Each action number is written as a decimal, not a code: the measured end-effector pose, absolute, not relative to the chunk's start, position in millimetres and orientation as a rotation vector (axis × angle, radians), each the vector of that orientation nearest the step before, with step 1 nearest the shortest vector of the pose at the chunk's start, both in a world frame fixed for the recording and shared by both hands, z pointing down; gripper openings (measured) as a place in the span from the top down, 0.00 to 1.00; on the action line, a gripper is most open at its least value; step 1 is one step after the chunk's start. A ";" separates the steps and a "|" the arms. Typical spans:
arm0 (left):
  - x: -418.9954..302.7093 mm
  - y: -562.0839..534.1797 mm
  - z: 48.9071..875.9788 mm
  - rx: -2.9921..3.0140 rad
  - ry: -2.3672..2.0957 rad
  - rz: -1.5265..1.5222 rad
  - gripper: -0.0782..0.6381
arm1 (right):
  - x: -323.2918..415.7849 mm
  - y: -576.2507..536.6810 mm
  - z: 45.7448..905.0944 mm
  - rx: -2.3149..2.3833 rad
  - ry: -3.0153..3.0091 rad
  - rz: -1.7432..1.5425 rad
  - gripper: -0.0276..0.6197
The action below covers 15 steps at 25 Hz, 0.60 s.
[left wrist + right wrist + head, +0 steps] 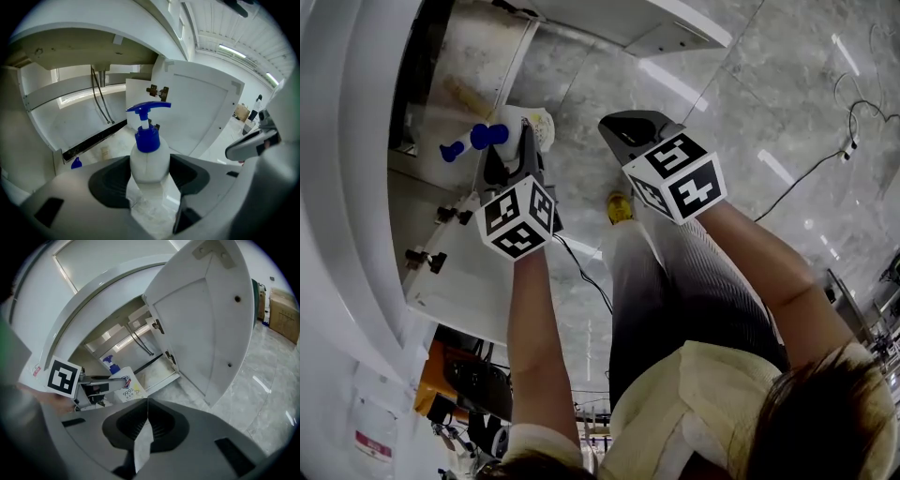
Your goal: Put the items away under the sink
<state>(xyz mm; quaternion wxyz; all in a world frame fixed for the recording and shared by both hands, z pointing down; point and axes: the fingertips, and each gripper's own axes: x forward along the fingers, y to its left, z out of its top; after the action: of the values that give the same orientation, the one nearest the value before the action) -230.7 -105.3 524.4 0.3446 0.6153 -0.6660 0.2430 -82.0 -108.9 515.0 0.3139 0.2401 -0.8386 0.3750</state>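
A white pump bottle (149,157) with a blue pump head (147,108) stands upright between the jaws of my left gripper (150,173), which is shut on its body. In the head view the bottle (514,131) hangs in front of the open under-sink cabinet (459,84), with the left gripper (525,141) level with the opening. My right gripper (623,127) is held to the right, over the floor, jaws shut with nothing in them (147,409). From the right gripper view the bottle (124,384) and the left gripper's marker cube (63,377) show before the cabinet.
The cabinet door (201,112) stands open to the right. Two dark hoses (101,101) hang inside the cabinet, and a small blue-capped item (76,162) sits on its floor at the left. A yellow shoe (620,206) and a cable (811,169) are on the marble floor.
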 end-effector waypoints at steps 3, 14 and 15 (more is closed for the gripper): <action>-237.8 -114.1 535.3 1.590 -1.740 0.628 0.49 | -83.0 -112.4 523.9 0.637 -2.211 0.985 0.92; -253.8 -134.5 570.0 1.601 -1.753 0.656 0.49 | -90.7 -117.7 560.9 0.647 -2.187 0.997 0.92; -255.3 -137.5 573.2 1.600 -1.756 0.659 0.49 | -91.6 -119.0 563.7 0.648 -2.186 0.998 0.92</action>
<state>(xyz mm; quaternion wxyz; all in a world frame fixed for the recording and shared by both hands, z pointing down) -255.3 -137.5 573.2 0.3318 0.6124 -0.6718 0.2520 -91.6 -119.0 563.7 0.3205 0.2466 -0.8321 0.3797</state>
